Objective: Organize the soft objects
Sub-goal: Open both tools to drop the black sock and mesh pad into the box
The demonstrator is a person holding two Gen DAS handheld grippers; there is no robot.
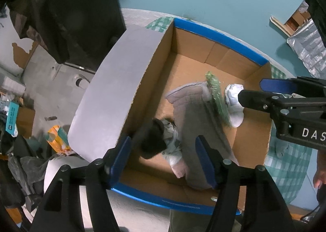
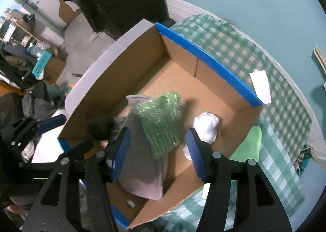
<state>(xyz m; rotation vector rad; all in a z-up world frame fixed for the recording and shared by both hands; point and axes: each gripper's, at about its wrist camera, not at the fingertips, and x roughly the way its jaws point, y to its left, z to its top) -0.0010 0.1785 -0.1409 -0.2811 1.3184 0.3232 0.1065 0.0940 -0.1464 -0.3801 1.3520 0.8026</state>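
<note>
While the left tongs (image 1: 163, 158) point steeply down over the cardboard box (image 1: 203, 42), their two blue pads stand wide apart and grip nothing. In the left wrist view the box holds one grey cloth (image 1: 195, 113), one green bubble wrap piece (image 1: 216, 97) lying on it, one white bundle (image 1: 234, 99) beside it and one black soft thing (image 1: 154, 140) at the near corner. The right tongs (image 1: 264, 91) reach in from the right side, above the white bundle.

In the right wrist view, the right tongs (image 2: 156, 148) also point down into the box (image 2: 207, 58). Their pads are let go, apart, with the grey cloth (image 2: 142, 170) and green bubble wrap piece (image 2: 161, 121) below them, not pinched. The white bundle (image 2: 205, 128) lies just beside. The box sits on a desk (image 2: 285, 130) with a green checked cover. One white paper (image 2: 261, 86) lies there.
</note>
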